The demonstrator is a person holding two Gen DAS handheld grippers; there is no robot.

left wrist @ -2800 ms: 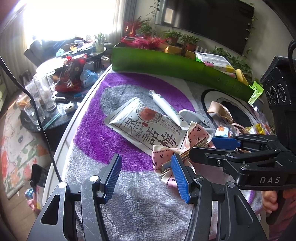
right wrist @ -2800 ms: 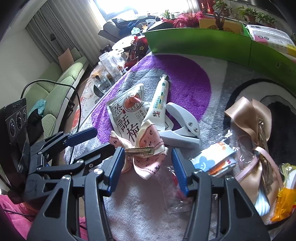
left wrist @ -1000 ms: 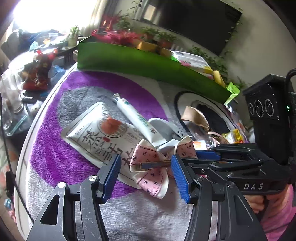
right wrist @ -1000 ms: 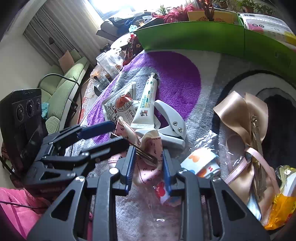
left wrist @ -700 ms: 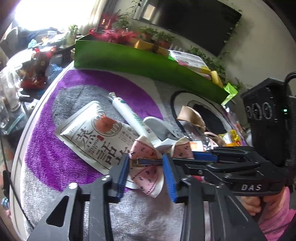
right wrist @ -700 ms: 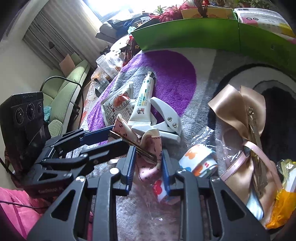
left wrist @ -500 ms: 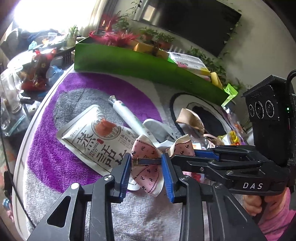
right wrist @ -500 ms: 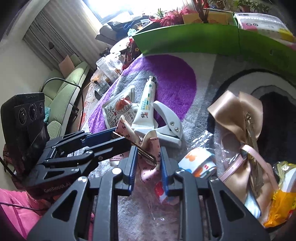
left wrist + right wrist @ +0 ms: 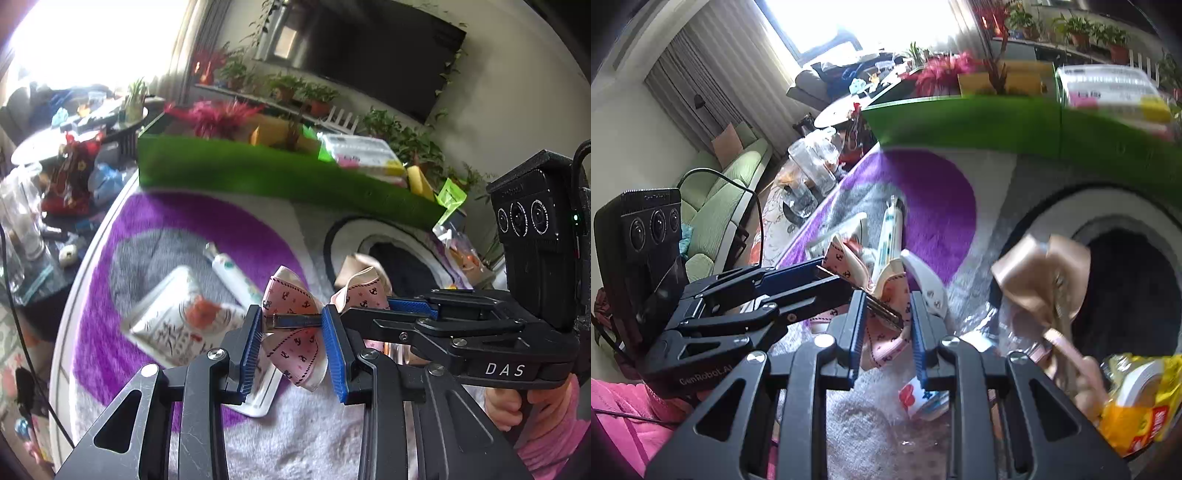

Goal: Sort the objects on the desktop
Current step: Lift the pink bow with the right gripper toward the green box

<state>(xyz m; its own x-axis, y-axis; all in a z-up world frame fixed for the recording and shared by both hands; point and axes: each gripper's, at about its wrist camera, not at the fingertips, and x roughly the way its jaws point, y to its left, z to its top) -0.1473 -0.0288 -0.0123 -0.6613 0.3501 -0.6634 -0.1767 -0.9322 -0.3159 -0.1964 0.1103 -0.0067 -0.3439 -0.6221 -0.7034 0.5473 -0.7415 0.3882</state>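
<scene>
A pink bow hair clip (image 9: 288, 295) with a dark anchor print and a metal clip bar hangs above the mat. My left gripper (image 9: 291, 332) is shut on one end, its blue pads pressing the bow's left loop and the bar. My right gripper (image 9: 888, 326) is shut on the other end of the same pink bow hair clip (image 9: 886, 284). In the left wrist view the right gripper (image 9: 354, 315) reaches in from the right. In the right wrist view the left gripper (image 9: 834, 275) reaches in from the left. A hand in a pink sleeve (image 9: 535, 417) holds the right tool.
On the purple and grey mat (image 9: 155, 221) lie a snack pouch (image 9: 177, 321), a white tube (image 9: 236, 280), a white hole punch (image 9: 931, 291), a beige satin bow (image 9: 1041, 273), a small wrapped roll (image 9: 923, 398) and a yellow packet (image 9: 1137, 398). A green box wall (image 9: 258, 173) borders the far side.
The left jaws have closed onto the pink bow, and the right jaws tightened on it. Both grippers have risen, lifting the bow off the snack pouch and the mat.
</scene>
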